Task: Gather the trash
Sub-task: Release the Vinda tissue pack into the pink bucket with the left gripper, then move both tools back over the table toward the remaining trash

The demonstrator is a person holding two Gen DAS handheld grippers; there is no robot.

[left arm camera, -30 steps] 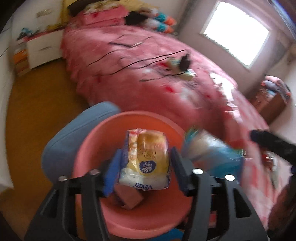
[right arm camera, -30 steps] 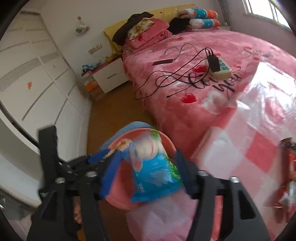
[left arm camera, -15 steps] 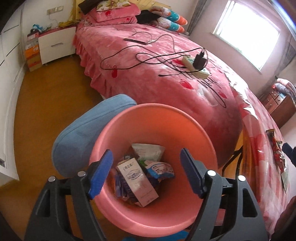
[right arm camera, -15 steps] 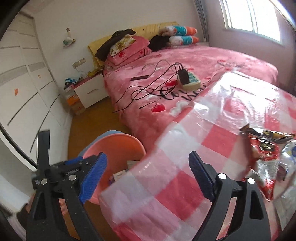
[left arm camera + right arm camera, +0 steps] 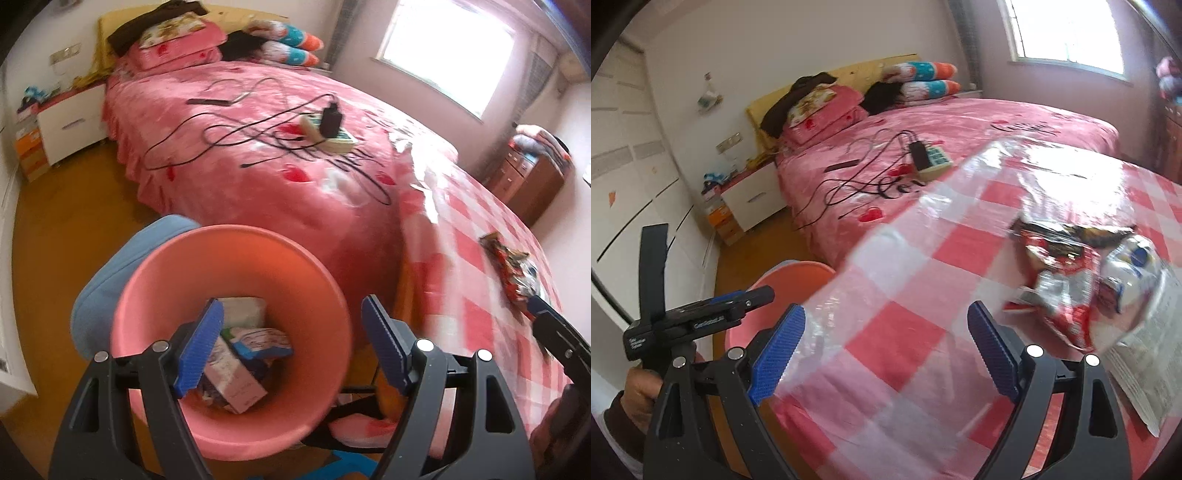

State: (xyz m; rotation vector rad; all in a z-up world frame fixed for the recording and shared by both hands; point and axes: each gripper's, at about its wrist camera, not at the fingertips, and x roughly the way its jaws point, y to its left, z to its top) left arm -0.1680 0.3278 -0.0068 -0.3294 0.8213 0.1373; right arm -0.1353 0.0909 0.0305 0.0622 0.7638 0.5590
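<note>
Hanging over the pink bin [image 5: 236,258], the left tongs [image 5: 291,343] stood wide open with nothing between the blue pads [image 5: 199,347]. Several pieces of trash lay in the bottom of the bin: a white carton [image 5: 236,380], a blue-and-white packet [image 5: 264,341] and a pale wrapper [image 5: 245,308] behind them. A blue cushion [image 5: 107,295] sat just beside the bin on the wooden floor [image 5: 55,236].

The right tongs [image 5: 886,350] were likewise wide open and empty, held above the checked, plastic-covered surface [image 5: 923,277]. A red snack bag [image 5: 1060,277] lay on that surface ahead and to the right of the tongs, touching a white-and-blue packet [image 5: 1137,269] on its far side. A printed sheet [image 5: 1145,369] lay near the right edge. Neither pad touched any of these.

In the right wrist view the left tongs [image 5: 738,306] appeared at lower left, gripped by a hand [image 5: 641,384], beside the bin rim [image 5: 798,269].

A bed [image 5: 258,173] lay beyond, carrying black cables [image 5: 221,129] and a power strip [image 5: 328,133].
</note>
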